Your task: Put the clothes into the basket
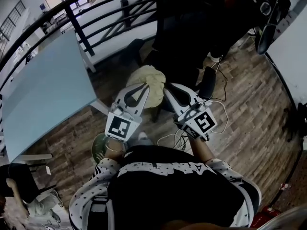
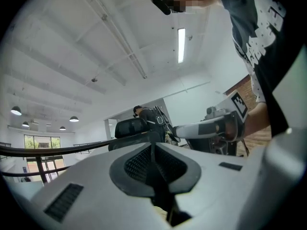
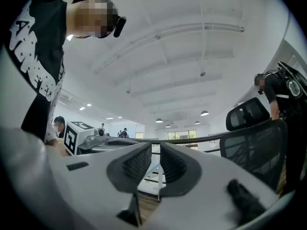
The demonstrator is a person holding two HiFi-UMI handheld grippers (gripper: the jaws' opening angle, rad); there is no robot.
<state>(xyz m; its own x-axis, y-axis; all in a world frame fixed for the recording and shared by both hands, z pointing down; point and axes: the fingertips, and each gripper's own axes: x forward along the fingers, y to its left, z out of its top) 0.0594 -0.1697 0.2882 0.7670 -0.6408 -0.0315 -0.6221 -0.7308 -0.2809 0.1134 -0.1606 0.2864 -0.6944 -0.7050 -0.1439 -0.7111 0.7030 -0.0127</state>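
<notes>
While the left gripper (image 1: 145, 87) and right gripper (image 1: 167, 89) sit closed and empty, the pale yellow garment (image 1: 149, 75) at twelve o'clock looks soft and light: pinch a fold.

In my head view the wearer has a black shirt (image 1: 168, 193) with white lettering across the chest. Its short sleeves (image 1: 88, 195), at lower left and lower right, are white, speckled black and edged with black stripes. The left gripper (image 1: 145, 86) and right gripper (image 1: 166, 88) have white shells, dark ribbed pads (image 3: 135, 166) and a black-and-white marker cube (image 1: 120, 127) each
</notes>
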